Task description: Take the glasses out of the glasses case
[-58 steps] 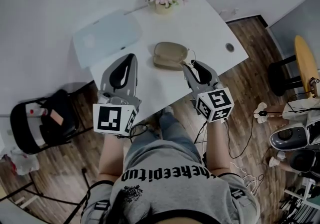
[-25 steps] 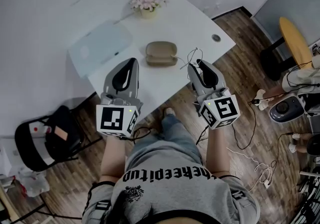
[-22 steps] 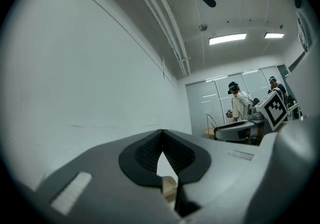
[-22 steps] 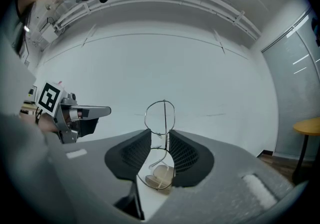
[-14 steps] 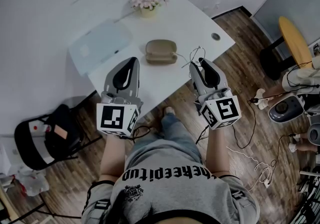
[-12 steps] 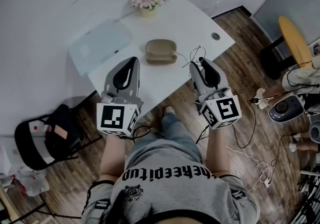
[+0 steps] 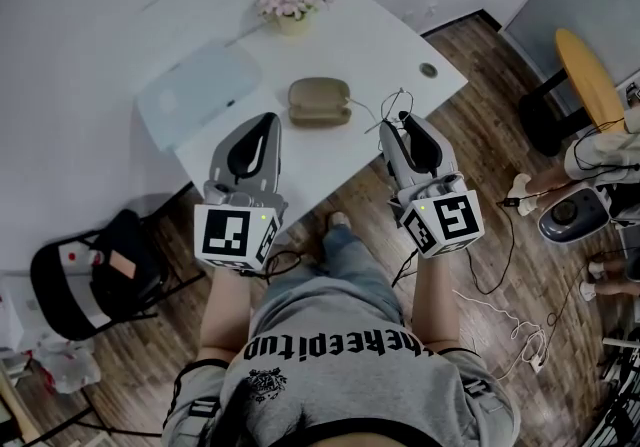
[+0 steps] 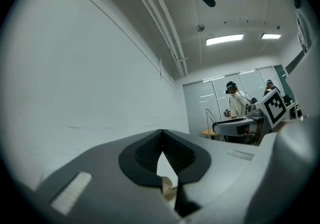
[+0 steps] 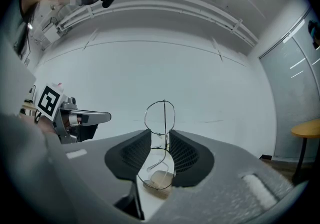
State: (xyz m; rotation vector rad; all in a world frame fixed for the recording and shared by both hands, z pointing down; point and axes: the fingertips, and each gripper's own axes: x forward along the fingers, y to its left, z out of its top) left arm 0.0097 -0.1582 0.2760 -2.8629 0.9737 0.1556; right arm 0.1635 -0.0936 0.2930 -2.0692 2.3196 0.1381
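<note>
Plainly, the wire glasses [image 9: 160, 117] are gripped between the jaws of the right gripper [image 9: 160, 135], apart from the tan case [image 7: 319, 101] lying on the white table [image 7: 390, 45], while the left gripper [image 8: 162, 133] is seen closed on nothing, and the frame's lower loops are hard to sort out.

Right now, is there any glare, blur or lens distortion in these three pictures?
Head view: dim, wide-angle bowing of the white rectangular table. Left gripper view: black vignette, bright ceiling strip light glaring. Right gripper view: same vignette, thin wire-framed glasses sharp.
</note>
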